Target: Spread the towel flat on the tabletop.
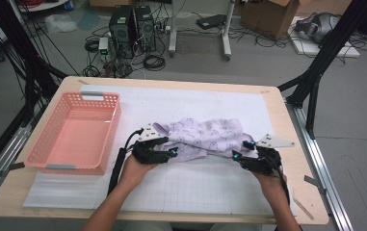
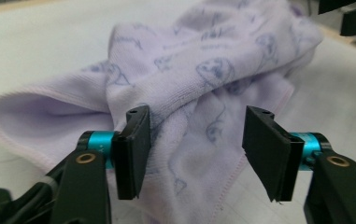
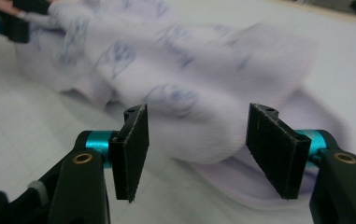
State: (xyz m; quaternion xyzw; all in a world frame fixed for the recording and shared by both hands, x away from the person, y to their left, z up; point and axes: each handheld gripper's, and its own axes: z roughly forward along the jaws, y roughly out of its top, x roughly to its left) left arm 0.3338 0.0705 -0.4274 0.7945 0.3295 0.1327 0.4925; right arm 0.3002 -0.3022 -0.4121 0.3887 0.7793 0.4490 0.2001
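Lilac cloth [image 1: 205, 138] lies crumpled mid-tabletop [image 1: 272, 103], nearer the front edge. Left claw [image 1: 170, 147] and right claw [image 1: 242, 150] sit at its two ends, both released, gripping nothing.

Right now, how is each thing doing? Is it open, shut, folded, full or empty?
left tongs: open, pads apart, cloth between them but not pinched
right tongs: open, pads apart, cloth just ahead, not pinched
lilac cloth: crumpled in a loose heap on the white mat, not folded flat
pink basket: upright, empty
white mat: lying flat on the table
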